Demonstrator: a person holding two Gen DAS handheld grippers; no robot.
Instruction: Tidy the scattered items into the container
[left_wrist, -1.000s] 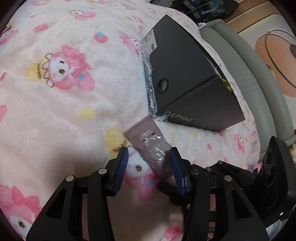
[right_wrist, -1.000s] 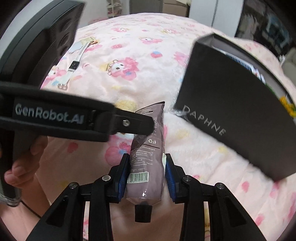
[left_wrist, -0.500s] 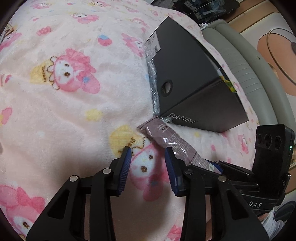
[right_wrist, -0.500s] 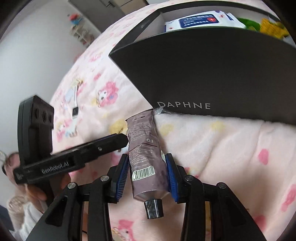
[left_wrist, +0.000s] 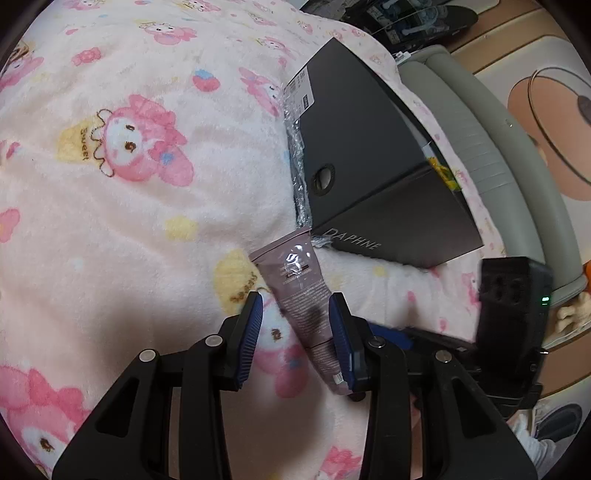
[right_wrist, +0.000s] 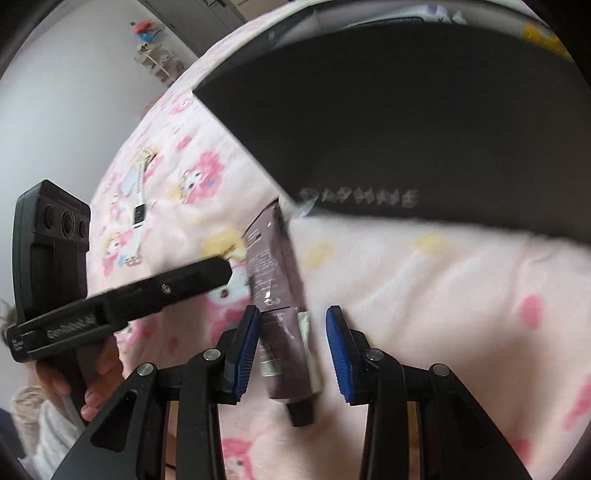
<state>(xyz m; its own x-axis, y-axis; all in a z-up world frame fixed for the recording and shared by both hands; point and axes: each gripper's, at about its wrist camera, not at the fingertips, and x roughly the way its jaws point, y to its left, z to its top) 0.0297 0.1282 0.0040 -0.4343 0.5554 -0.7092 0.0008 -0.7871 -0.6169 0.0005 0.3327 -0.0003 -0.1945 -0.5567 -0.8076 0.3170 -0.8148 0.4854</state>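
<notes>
A mauve cream tube (left_wrist: 299, 291) with a black cap lies on the pink blanket, its crimped end touching the black DAPHNE box (left_wrist: 373, 166). In the right wrist view the tube (right_wrist: 280, 306) lies between the jaws of my right gripper (right_wrist: 291, 347), which is open with a gap on the tube's right side. My left gripper (left_wrist: 295, 332) is open, its jaws either side of the tube's lower part; the right fingertip (left_wrist: 341, 339) is against it. The box (right_wrist: 406, 110) fills the upper right wrist view; items show inside at its top edge.
A white watch strap (right_wrist: 138, 206) lies on the blanket (left_wrist: 129, 221) far left. Crinkled clear plastic (left_wrist: 297, 177) runs along the box's left side. A grey padded bed edge (left_wrist: 491, 155) runs behind the box. The left gripper's body (right_wrist: 110, 306) crosses the right wrist view.
My right gripper has opened and let go of the tube, which now lies on the blanket. My left gripper has moved right so its jaws straddle the tube.
</notes>
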